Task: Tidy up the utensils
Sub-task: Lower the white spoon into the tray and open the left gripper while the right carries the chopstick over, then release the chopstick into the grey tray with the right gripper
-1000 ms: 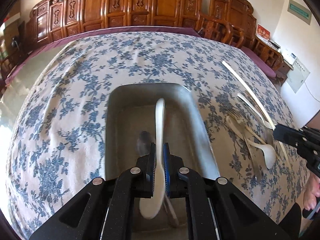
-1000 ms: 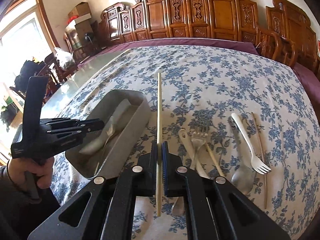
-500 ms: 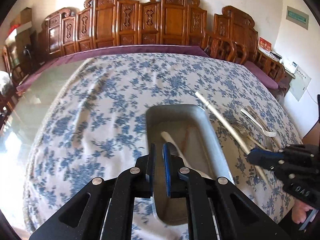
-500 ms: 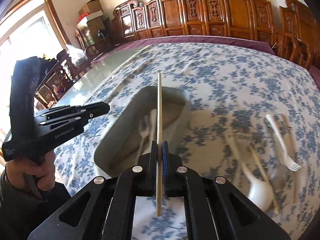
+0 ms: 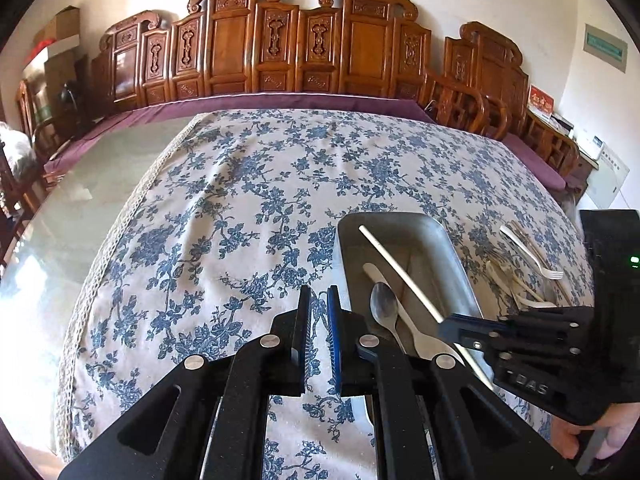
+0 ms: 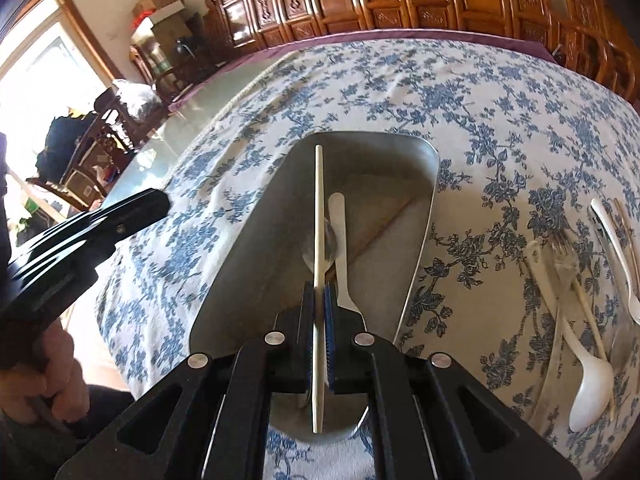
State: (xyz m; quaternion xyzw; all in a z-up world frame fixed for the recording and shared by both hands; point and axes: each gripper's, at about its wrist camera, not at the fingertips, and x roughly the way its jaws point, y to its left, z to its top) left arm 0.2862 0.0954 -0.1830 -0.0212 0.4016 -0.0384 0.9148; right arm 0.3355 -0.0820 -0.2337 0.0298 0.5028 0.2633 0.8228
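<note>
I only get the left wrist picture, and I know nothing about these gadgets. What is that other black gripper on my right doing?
Observer: The right gripper is shut on a chopstick, held over the metal tray.
Operator: Anything in the tray I'm missing?
Observer: Yes, another chopstick lies slanted on its floor, beside the white spoon.
Operator: Who holds my gripper?
Observer: A hand grips its handle; the left gripper carries nothing.

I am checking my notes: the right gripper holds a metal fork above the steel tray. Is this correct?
Not quite. The right gripper holds a pale chopstick, not a metal fork, above the steel tray. The right wrist view shows it.
</note>
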